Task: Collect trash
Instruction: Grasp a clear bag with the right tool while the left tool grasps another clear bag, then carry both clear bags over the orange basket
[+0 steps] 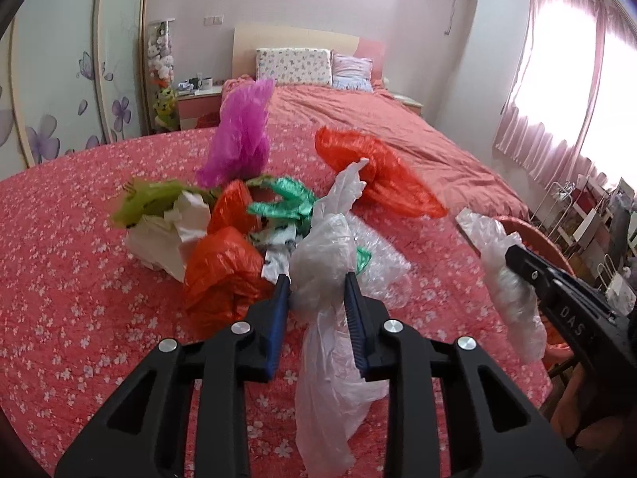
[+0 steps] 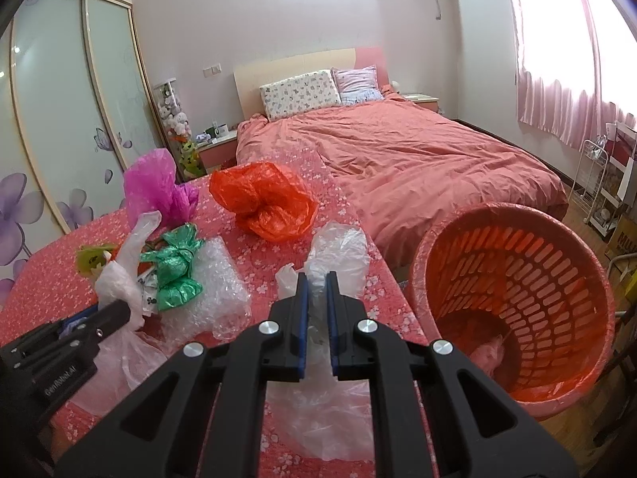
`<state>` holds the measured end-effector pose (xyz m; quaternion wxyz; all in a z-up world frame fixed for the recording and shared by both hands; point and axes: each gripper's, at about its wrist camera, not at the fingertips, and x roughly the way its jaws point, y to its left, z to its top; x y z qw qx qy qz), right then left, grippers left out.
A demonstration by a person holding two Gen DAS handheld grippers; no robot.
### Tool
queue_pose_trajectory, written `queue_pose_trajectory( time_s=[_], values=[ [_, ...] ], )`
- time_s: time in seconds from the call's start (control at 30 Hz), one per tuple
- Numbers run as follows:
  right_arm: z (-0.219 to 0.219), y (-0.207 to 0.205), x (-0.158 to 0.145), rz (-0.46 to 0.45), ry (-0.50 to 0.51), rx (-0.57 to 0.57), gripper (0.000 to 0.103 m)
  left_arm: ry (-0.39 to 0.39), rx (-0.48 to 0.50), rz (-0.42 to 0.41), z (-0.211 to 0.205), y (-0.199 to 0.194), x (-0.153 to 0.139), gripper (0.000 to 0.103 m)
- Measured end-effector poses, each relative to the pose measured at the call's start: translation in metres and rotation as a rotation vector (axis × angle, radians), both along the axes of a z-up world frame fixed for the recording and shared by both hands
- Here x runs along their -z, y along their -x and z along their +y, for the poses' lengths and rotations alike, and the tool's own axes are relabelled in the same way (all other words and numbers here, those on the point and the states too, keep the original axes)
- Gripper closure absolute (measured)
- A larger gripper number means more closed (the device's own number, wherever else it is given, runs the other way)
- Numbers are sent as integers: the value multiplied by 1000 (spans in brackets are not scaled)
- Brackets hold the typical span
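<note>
- The left gripper (image 1: 316, 294) has its blue-padded tongs pinching a crumpled whitish translucent plastic bag (image 1: 322, 263), lifted off the table so its tail hangs free.
- The right gripper (image 2: 316, 296) is pressed together on a second clear thin plastic bag (image 2: 338, 255), held up near the table's edge, probably for carrying sideways.
- The orange slotted plastic laundry-style basket (image 2: 517, 279) stands just beside the table, mouth tilted toward the right gripper, so it looks like the drop point.
- More trash waits on the pink flowered tablecloth (image 1: 79, 219): a magenta bag (image 1: 239, 135), a red-orange bag (image 2: 262, 199), a green knotted bag (image 2: 175, 271) and bubble wrap (image 2: 211, 298).
</note>
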<state>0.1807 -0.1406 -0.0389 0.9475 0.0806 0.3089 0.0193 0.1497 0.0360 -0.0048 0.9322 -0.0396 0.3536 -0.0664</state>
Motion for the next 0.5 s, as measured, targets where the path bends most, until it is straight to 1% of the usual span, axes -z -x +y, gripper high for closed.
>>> queue_pose_trajectory(
  time_s=[0.13,0.37,0.5],
  values=[
    [-3,5,-8,-18,-6,-2,93,27,3,-11,-1,-1,-10,75],
    [-13,12,-20,-49,-7,7,93,32,34,-57,-16,-3,-29,75],
    [-21,15,-24,-59,-11,20,93,37,60,-67,-26,-6,-34,75]
  ],
)
